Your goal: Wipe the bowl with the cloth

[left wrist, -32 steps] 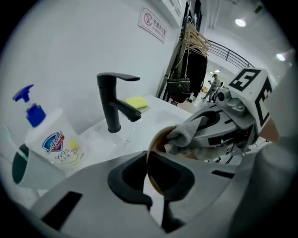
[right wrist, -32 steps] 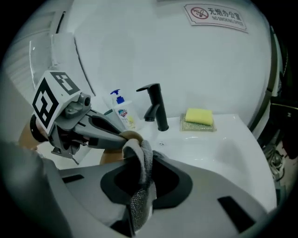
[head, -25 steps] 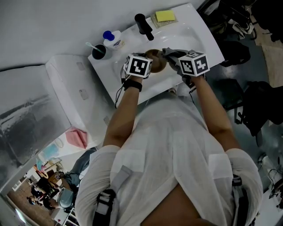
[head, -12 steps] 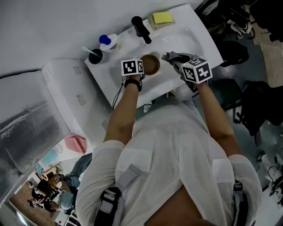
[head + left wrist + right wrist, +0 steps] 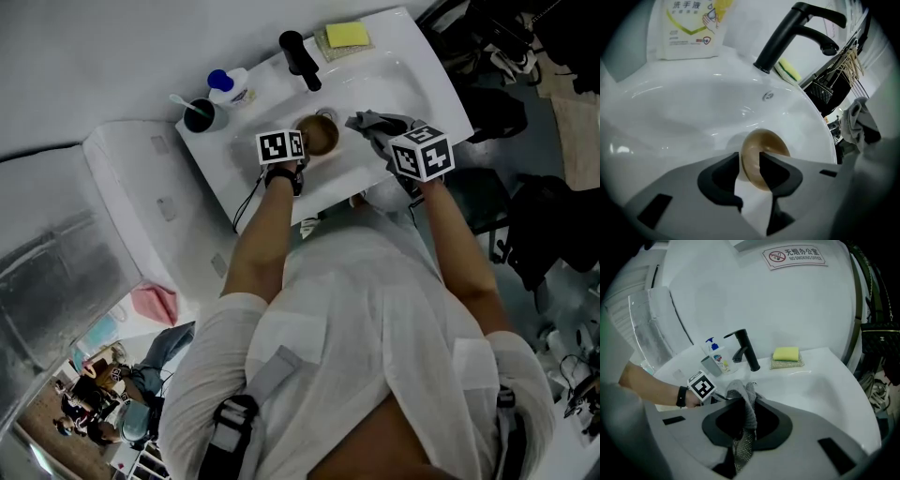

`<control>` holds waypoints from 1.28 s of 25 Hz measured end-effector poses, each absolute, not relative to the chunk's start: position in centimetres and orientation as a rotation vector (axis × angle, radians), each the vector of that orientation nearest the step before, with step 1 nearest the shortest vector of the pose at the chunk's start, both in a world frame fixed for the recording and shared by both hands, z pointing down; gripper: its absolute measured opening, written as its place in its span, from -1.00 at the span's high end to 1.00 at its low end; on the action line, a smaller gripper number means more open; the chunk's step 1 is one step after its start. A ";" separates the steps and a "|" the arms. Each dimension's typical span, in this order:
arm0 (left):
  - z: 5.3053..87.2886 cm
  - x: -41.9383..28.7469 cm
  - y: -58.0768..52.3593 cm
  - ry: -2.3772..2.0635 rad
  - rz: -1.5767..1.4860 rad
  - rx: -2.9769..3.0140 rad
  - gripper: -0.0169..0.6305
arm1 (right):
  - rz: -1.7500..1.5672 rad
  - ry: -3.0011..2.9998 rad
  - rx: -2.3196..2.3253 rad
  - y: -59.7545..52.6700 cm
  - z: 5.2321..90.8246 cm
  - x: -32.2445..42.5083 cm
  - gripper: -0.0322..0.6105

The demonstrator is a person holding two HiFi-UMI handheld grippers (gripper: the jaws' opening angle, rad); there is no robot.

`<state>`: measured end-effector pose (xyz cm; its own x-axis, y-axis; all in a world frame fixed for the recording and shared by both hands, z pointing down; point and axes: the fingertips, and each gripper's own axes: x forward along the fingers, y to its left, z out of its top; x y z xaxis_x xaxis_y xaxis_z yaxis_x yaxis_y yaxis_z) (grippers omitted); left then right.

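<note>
Left gripper [image 5: 751, 161] has just spread its fingers [image 5: 719, 176] around the bowl [image 5: 764, 145] rim, probably to leave it in the sink [image 5: 693, 108]. Right gripper [image 5: 745, 420] pinches the cloth [image 5: 743, 397] tight, ready for wiping.

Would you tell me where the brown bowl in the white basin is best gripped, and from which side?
Take the brown bowl by its rim on the side nearest the person, one jaw inside, one outside, coming down from the front edge of the white basin. It looks open side up, too wide to span. The left gripper straddles that rim, its jaws having just been opening.
</note>
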<state>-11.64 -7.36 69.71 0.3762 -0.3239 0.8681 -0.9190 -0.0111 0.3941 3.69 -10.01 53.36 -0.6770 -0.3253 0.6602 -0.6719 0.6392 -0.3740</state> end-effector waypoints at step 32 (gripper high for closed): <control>29.9 -17.7 -4.5 -1.431 -0.261 2.689 0.91 | 0.252 -2.989 1.203 -7.8 30.3 3.7 0.76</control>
<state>-17.71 -4.50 29.91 0.5482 -0.8291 -0.1100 -0.8146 -0.5591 0.1542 3.68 -7.79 30.33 -0.7193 -0.6943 -0.0252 -0.6802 0.7112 -0.1775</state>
